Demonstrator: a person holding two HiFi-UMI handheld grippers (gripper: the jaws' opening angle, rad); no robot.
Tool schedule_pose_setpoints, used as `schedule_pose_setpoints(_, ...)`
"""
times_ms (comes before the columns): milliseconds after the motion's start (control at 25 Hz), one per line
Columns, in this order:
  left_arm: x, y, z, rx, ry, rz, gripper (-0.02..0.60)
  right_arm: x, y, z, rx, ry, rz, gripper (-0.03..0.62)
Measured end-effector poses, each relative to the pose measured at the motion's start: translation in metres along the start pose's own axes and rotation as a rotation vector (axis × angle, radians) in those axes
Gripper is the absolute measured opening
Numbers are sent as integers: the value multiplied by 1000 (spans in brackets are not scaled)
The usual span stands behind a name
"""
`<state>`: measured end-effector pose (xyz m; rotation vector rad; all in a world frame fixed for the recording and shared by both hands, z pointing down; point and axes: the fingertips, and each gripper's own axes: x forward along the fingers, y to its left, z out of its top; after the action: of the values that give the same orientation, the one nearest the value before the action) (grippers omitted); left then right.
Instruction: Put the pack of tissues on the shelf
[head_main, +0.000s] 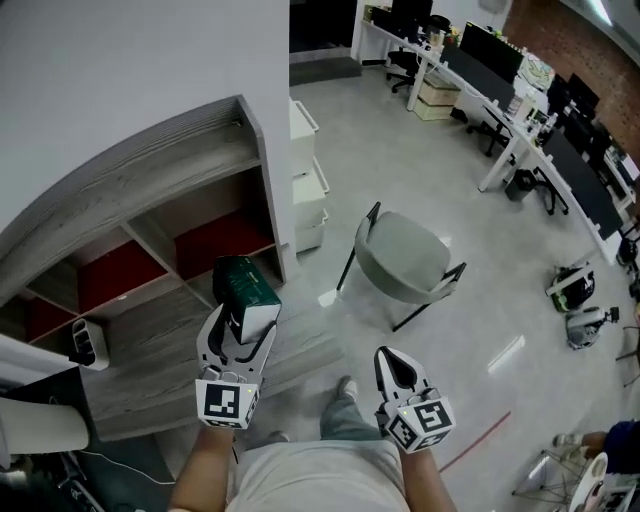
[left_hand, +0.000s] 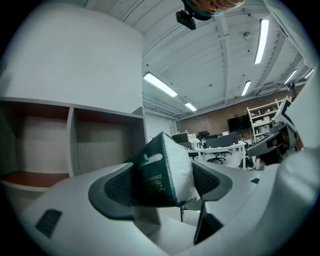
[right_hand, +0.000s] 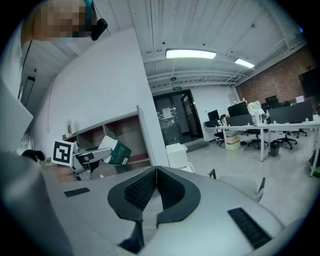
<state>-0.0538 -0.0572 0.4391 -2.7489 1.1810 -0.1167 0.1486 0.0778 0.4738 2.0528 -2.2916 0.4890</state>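
Jaws of the left gripper (head_main: 243, 322) pinch the green pack of tissues (head_main: 245, 285), long axis toward roughly 12 o'clock, before the shelf (head_main: 160, 170). Right gripper (head_main: 392, 362) jaws are pressed together, empty.

The left claw (head_main: 243, 322) and right claw (head_main: 386, 356) are white moulded shells lined with dark ribbed pads (right_hand: 140, 192), each carrying a cube (head_main: 228, 402) of black-and-white square markers. The person wears a pale shirt (head_main: 320, 475) and what look like grey-green trousers (head_main: 350, 422).
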Motion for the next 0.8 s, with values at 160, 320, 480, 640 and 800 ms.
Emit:
schedule_pose_setpoints(160,35,6,11,16,25,124,376,37,-47,27,-13,16,105,28)
schedule_pose_setpoints(320,64,9,21,35,47,237,376,67,-90,45,-27,43,193,28)
schedule_pose_setpoints(480,81,16,25,68,74,315,374,90,-114,53,-29,71,251,28)
schedule_pose_setpoints(640,89,20,22,85,98,356,374,106,-126,50,-16,90,290,28)
schedule_pose_setpoints(800,92,36,13,84,124,390,373,124,-122,46,-19,106,327,28)
